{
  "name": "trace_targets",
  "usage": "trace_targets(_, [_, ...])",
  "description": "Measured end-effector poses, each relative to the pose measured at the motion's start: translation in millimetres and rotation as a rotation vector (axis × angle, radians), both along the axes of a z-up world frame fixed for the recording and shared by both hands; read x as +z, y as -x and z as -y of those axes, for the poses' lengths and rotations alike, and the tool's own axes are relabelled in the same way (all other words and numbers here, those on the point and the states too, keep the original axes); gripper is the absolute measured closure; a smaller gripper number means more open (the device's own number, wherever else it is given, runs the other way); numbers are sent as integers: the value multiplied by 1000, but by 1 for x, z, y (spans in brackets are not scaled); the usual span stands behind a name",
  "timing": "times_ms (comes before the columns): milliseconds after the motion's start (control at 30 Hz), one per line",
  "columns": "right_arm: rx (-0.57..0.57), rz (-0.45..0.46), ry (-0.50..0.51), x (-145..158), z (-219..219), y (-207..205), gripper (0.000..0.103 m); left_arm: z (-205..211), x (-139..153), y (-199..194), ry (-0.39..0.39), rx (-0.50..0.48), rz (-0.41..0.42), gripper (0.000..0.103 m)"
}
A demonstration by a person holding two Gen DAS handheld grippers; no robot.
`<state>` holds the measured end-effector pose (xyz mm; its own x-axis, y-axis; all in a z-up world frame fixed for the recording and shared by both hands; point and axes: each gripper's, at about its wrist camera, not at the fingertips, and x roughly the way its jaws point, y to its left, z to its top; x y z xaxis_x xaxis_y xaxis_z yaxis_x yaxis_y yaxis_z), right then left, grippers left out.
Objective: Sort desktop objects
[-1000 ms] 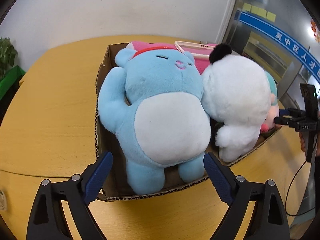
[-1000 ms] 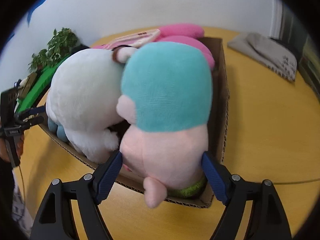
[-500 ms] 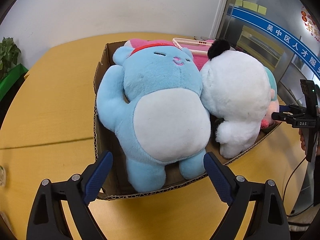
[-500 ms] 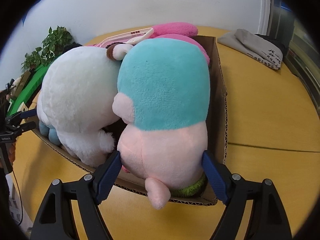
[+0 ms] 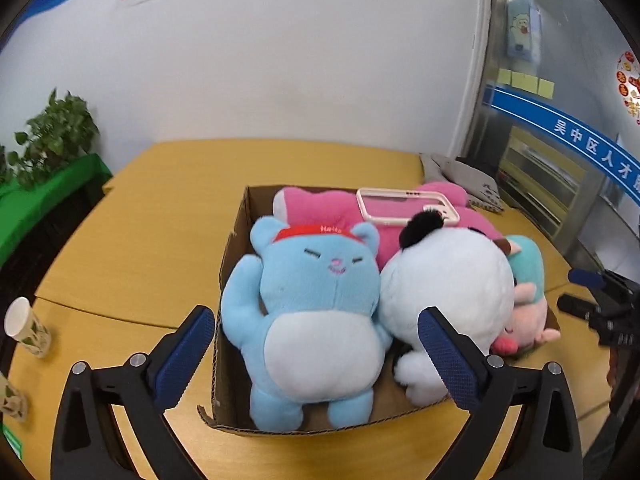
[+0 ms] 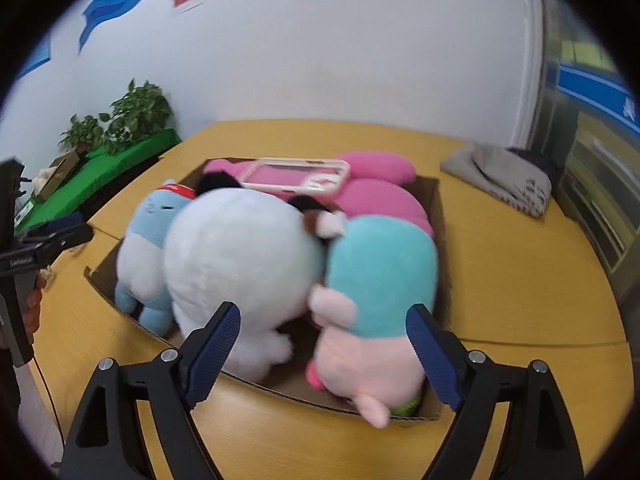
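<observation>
A cardboard box on the yellow table holds several plush toys: a blue bear with a red headband, a white plush, a teal and pink plush, and a pink plush at the back with a pink phone case lying on it. My left gripper is open and empty, above the box's near edge in front of the blue bear. My right gripper is open and empty, in front of the white plush and the teal plush.
Paper cups stand at the table's left edge. A grey folded cloth lies at the far right. Green plants stand beyond the table on the left. The table top stretches right of the box.
Both grippers have pulled back and up from the box, so the toys look smaller and more of the table and wall shows. Both stay open and empty.
</observation>
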<state>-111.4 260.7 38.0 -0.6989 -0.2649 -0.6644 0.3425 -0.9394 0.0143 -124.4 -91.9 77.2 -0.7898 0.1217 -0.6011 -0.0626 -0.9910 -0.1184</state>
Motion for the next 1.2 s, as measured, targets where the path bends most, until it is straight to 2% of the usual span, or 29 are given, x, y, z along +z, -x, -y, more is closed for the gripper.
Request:
trace_targets(300, [-43,-24,25,-13,30,-4,17,-33,-13,-18,13,47,39,0])
trace_targets(467, [-42,-24,27,-15,29,-11,17,-41,-21,-20,4,34,67,0])
trace_targets(700, [-58,-8,20,-18,24,-17,17,-47,-19,-27,32,47,54,0])
trace_targets(1200, [-74,-14,0,-21,21,-19,17,-61,-21,-32,41,31,66,0])
